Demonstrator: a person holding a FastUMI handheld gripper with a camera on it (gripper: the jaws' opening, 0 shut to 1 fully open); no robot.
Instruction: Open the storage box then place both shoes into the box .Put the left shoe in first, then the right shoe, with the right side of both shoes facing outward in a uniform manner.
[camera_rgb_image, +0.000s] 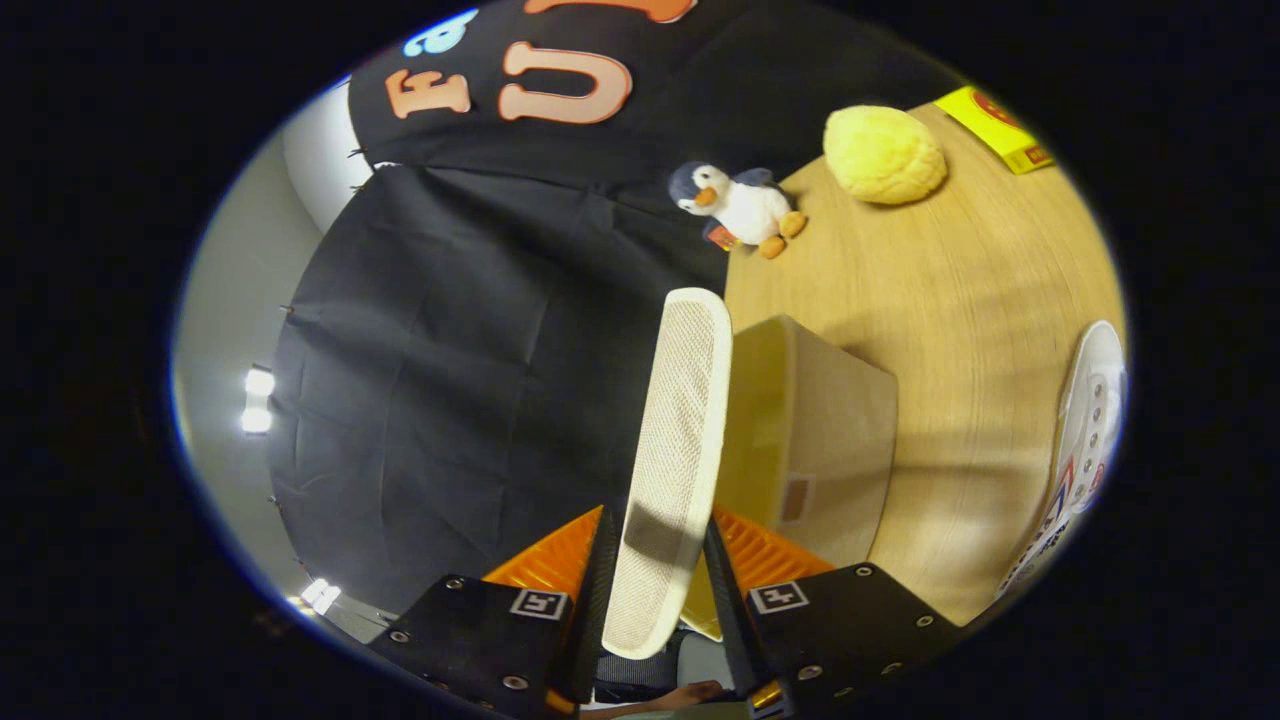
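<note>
A: Gripper (657, 560) status?

B: Both fingers are pressing on the storage box's lid (672, 450), one on each face. It's a white mesh-textured flap, standing edge-on and running straight fwd from between the fingers.

A: And the box itself?

B: Storage box (820, 430) is sitting just ahead, on the right-finger side of the lid. Beige, w/ a small brownish patch on its near wall. Yellowish inside is showing next to the lid, so it's open. It's resting on the wooden counter (960, 300).

A: Shoes?

B: One shoe (1080, 450) is lying on the counter well off to the right of the box, apart from it. White, eyelets showing, red/blue stripes on the side. Can't tell if it's left or right.

A: Anything else?

B: Beyond the box a plush penguin (735, 205) is sitting at the counter's edge, against the black cloth wall. Farther right, a yellow lumpy plush (883, 155), then a yellow carton (995, 128) past that. Two lamps (257, 398) are glowing far left of the fingers.
</note>
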